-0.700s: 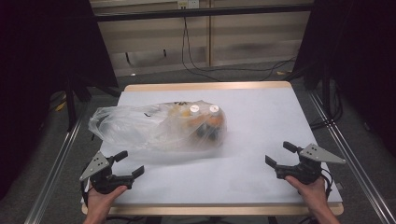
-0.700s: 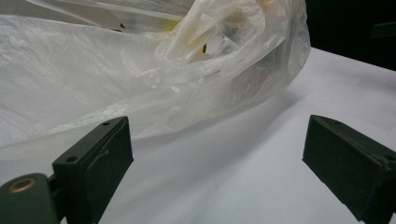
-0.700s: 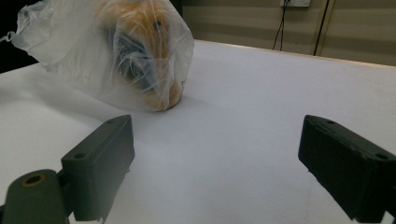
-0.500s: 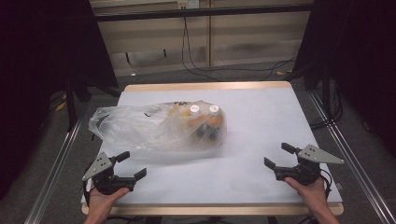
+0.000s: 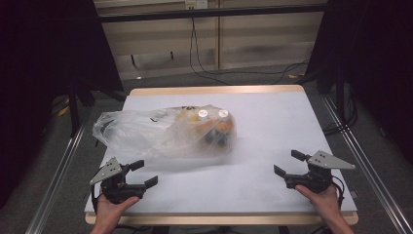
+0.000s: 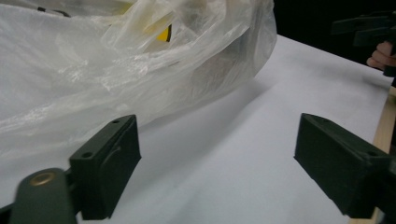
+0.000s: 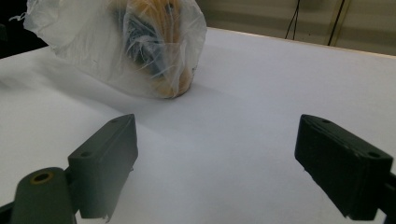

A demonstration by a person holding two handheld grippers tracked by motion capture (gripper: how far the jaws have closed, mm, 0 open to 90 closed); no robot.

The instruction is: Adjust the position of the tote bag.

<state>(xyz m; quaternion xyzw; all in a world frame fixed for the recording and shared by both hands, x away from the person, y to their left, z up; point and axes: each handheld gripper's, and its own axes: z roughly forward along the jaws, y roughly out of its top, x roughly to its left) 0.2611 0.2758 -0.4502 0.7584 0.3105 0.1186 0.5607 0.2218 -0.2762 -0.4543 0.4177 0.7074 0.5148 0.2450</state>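
Both grippers, left gripper [image 5: 141, 173] and right gripper [image 5: 286, 163], rest near the table's [image 5: 272, 126] front edge, jaws apart and empty; the plastic bag [image 5: 165, 130] lies untouched mid-table; all work remains.

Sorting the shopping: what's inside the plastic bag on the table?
Through the plastic bag, two white round caps and orange, yellow and dark shapes show at its right end; the hazy film hides what they are.

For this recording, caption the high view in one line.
Open left gripper and right gripper flank a filled plastic bag.
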